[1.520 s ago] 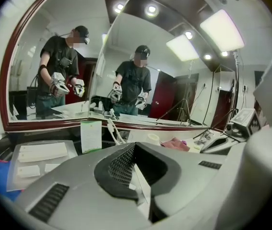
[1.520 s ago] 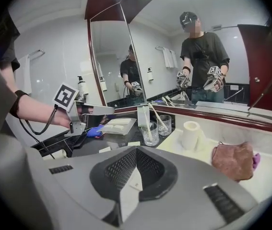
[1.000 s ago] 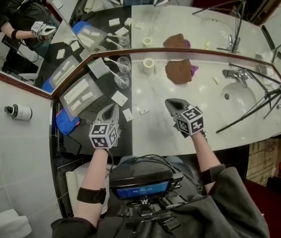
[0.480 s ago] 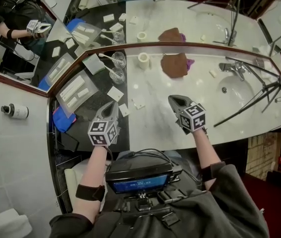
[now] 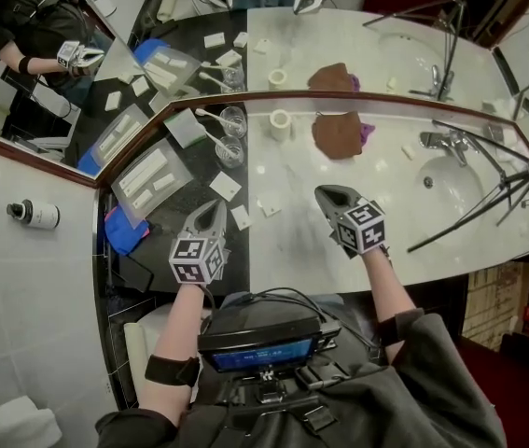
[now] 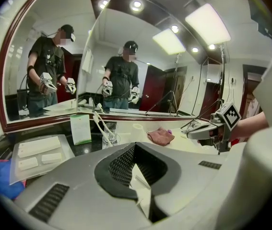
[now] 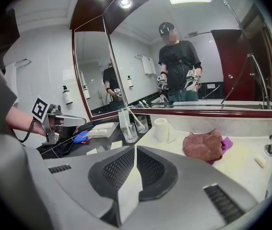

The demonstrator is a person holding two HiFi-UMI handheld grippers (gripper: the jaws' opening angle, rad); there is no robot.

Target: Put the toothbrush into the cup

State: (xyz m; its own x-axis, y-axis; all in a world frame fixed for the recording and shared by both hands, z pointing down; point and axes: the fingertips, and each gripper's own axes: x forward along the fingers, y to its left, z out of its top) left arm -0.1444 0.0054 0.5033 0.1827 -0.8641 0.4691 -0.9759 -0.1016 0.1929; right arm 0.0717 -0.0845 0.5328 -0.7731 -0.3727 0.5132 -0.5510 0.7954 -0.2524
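The long white marble tabletop (image 5: 292, 222), dark at its left part, runs under a wide wall mirror (image 5: 367, 49). A crumpled brown cloth (image 5: 337, 134) lies near the back. The left gripper (image 5: 212, 207) hovers over the dark part, its fingers pressed together and empty. The right gripper (image 5: 326, 194) hovers over the white part. Its fingers have just been opening to a narrow slit, with nothing between them.

Well apart from both grippers stand two clear glass cups (image 5: 229, 153). A white plastic toothbrush (image 5: 215, 137) already leans inside the nearer one, and the farther cup seems to hold one too.

I judge that no grasp is under way. To handle a brush well, the fingers should open wider, close across the handle above the rim, and lift straight, so the glass does not tip.
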